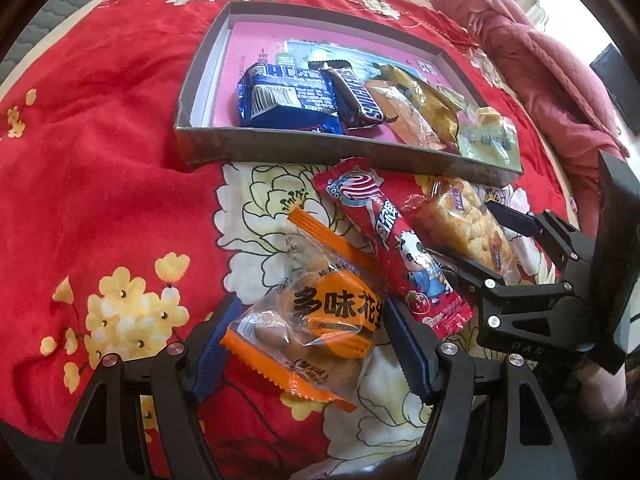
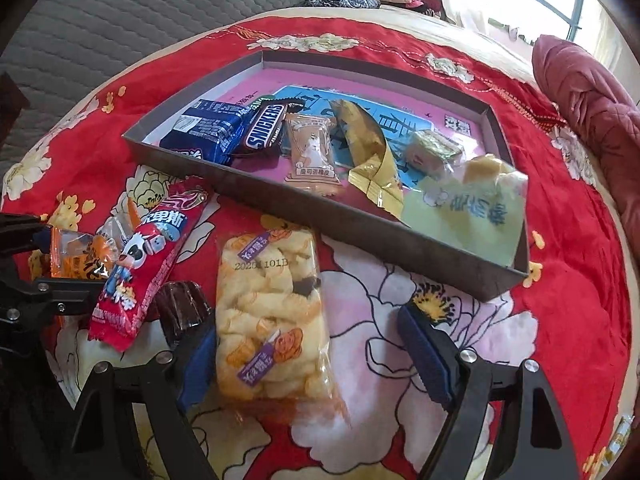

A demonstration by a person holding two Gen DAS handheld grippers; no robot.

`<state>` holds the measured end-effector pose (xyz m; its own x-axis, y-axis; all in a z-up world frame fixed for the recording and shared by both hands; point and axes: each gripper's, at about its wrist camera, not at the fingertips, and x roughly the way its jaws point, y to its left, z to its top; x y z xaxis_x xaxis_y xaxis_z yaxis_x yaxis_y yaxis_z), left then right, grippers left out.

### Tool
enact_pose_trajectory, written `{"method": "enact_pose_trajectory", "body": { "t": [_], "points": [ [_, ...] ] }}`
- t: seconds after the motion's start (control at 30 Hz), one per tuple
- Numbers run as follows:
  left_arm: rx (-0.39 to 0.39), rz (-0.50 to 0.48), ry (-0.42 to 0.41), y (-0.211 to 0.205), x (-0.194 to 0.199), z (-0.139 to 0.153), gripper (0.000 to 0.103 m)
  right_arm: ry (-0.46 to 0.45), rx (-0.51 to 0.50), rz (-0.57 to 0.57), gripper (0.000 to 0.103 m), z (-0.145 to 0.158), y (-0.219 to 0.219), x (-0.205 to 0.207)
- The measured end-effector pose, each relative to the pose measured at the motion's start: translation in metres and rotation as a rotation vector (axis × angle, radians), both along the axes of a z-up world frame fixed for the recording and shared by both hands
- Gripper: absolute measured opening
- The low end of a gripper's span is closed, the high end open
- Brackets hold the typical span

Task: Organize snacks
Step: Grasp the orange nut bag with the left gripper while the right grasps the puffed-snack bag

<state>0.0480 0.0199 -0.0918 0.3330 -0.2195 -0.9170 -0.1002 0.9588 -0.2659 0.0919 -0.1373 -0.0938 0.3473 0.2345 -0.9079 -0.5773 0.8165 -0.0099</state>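
Observation:
A shallow grey box (image 1: 208, 142) (image 2: 360, 236) with a pink floor holds a blue packet (image 1: 286, 98), a Snickers bar (image 1: 356, 98) (image 2: 266, 126), a beige packet (image 2: 310, 152), a gold packet (image 2: 370, 152) and a pale green packet (image 2: 468, 216). In front of it on the red cloth lie an orange peanut packet (image 1: 320, 320), a red candy stick (image 1: 404, 248) (image 2: 148, 264) and a clear pack of yellow puffs (image 1: 466, 224) (image 2: 272, 320). My left gripper (image 1: 308, 344) is open around the orange packet. My right gripper (image 2: 312, 356) (image 1: 476, 236) is open around the puff pack.
A small dark brown wrapped sweet (image 2: 182, 308) lies beside the right gripper's left finger. A pink quilted blanket (image 1: 520, 52) (image 2: 592, 120) lies at the right. A grey quilted surface (image 2: 120, 12) is behind the red flowered cloth (image 1: 100, 160).

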Motion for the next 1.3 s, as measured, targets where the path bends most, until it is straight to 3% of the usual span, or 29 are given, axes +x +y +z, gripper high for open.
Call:
{"method": "enact_pose_trajectory", "body": {
  "t": [0.2,0.33,0.57,0.67,0.8,0.93,1.1,1.3],
  "points": [
    [0.007,0.0,-0.001,0.0,0.001,-0.002,0.074,0.065,0.052,-0.027,0.086,-0.008,-0.005,0.009],
    [0.027,-0.005,0.0,-0.004,0.006,-0.003,0.072,0.059,0.054,-0.025,0.09,-0.011,-0.004,0.006],
    [0.042,0.003,-0.008,-0.003,0.01,-0.003,0.055,0.057,0.014,0.017,0.09,-0.011,0.0,0.003],
    [0.024,0.02,-0.011,0.003,0.009,-0.003,0.05,0.046,0.017,0.014,0.077,-0.007,-0.002,0.004],
    [0.019,0.036,-0.023,0.008,0.006,0.001,0.047,0.029,0.054,0.056,0.048,0.004,0.001,-0.001],
    [0.011,0.045,-0.031,0.01,0.004,0.004,0.045,0.025,0.066,0.06,0.046,0.009,0.002,-0.004],
    [-0.007,0.059,-0.036,0.016,0.0,0.007,0.044,0.119,0.227,-0.035,0.046,0.014,-0.019,0.008],
    [-0.011,0.079,-0.063,0.023,-0.006,0.019,0.044,0.145,0.34,-0.082,0.046,0.024,-0.03,0.011]
  ]
}}
